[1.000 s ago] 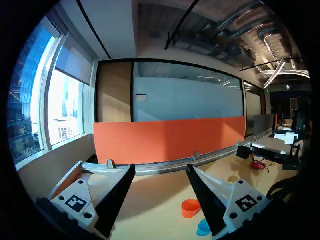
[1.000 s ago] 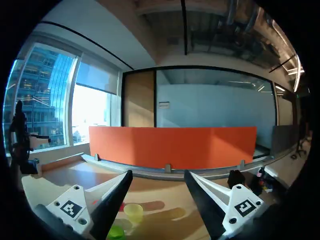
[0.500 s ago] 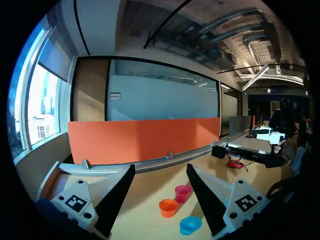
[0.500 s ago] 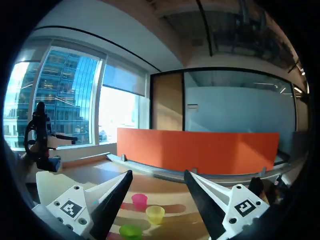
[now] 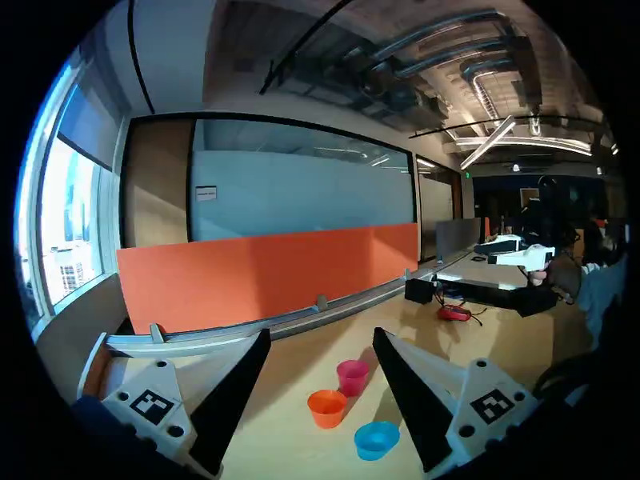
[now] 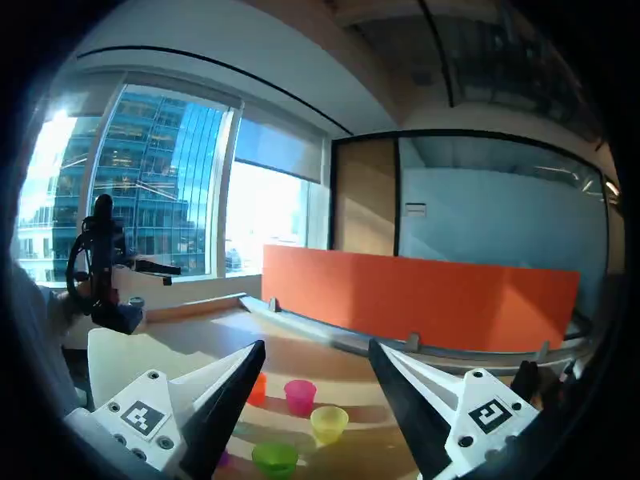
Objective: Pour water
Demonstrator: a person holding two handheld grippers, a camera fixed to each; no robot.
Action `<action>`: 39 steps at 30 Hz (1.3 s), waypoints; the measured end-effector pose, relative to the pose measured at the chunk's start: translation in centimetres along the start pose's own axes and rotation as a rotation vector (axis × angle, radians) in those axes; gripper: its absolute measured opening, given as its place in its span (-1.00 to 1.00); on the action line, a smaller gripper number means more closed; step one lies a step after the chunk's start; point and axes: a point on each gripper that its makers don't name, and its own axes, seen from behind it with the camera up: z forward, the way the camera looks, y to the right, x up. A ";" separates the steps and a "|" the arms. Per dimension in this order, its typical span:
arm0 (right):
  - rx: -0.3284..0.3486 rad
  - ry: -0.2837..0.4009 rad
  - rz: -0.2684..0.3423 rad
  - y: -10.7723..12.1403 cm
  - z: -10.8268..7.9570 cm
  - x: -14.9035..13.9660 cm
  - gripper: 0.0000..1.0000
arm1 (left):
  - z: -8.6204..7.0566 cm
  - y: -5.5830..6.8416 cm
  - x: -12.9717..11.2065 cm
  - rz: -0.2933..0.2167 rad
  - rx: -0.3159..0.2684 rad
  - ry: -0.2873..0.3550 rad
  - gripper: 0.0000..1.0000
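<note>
In the left gripper view my left gripper (image 5: 320, 331) hangs open over the light wooden desk (image 5: 272, 432), nothing between its fingers. Below it stand a pink cup (image 5: 352, 376), an orange cup (image 5: 326, 408) and a blue cup (image 5: 376, 440). A hand holds the other gripper (image 5: 520, 258) far off at the right. In the right gripper view my right gripper (image 6: 316, 343) is open and empty too. Under it are an orange cup (image 6: 256, 390), a pink cup (image 6: 300, 396), a yellow cup (image 6: 329, 424) and a green cup (image 6: 274, 460). The other gripper (image 6: 104, 264) is raised at the far left.
An orange divider panel (image 5: 264, 272) on a metal rail runs along the desk's back edge. A black box (image 5: 418, 290) and a red item with a cable (image 5: 454, 313) lie at the right of the desk. Tall windows (image 6: 160, 200) line the left wall.
Both views have swung and dipped toward the desk. More cups have come into sight in each, and each other gripper now sits further into view. Both grippers stayed open.
</note>
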 end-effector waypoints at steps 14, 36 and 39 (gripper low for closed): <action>0.086 -0.119 -0.046 -1.8 0.3 -4.3 0.99 | -0.7 0.4 -3.6 0.017 -0.049 -0.058 0.90; 0.166 -0.294 -0.057 -3.2 1.3 -13.2 1.00 | 0.2 1.7 -11.1 0.031 -0.111 -0.168 0.90; 0.176 -0.318 -0.061 -3.4 1.4 -14.6 1.00 | 0.5 2.2 -12.2 0.036 -0.125 -0.183 0.90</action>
